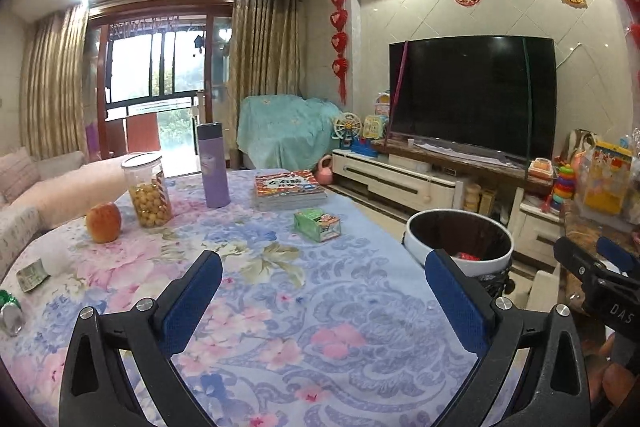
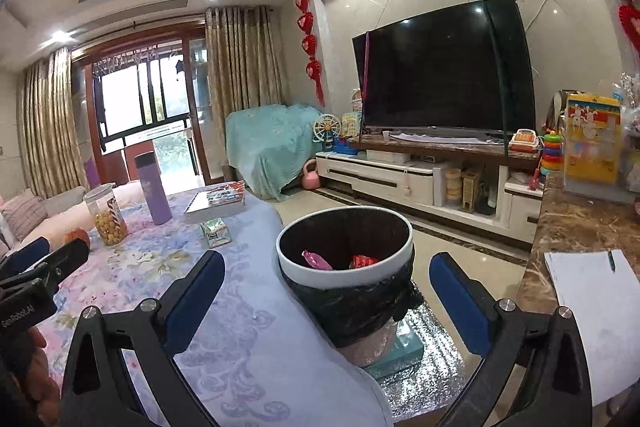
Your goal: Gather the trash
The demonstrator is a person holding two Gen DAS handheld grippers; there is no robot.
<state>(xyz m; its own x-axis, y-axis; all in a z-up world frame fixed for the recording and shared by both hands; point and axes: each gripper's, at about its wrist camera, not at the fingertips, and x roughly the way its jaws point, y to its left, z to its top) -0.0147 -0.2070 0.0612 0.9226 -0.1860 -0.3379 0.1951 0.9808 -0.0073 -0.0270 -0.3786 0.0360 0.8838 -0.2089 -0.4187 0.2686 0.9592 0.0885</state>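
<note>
A white trash bin [image 2: 344,273] with a black liner stands beside the table's right edge, holding a pink wrapper [image 2: 317,260] and a red wrapper [image 2: 363,261]. It also shows in the left wrist view [image 1: 460,239]. My right gripper [image 2: 326,293] is open and empty, just before the bin. My left gripper [image 1: 323,287] is open and empty above the floral tablecloth [image 1: 280,307]. On the table's left edge lie a crumpled green paper scrap [image 1: 32,275] and a green-and-silver can [image 1: 10,311].
On the table stand a snack jar [image 1: 146,189], an apple [image 1: 103,222], a purple flask [image 1: 213,171], books [image 1: 289,190] and a small green box [image 1: 318,225]. A TV cabinet [image 2: 420,179] lies beyond. A marble counter with paper [image 2: 592,303] is at right.
</note>
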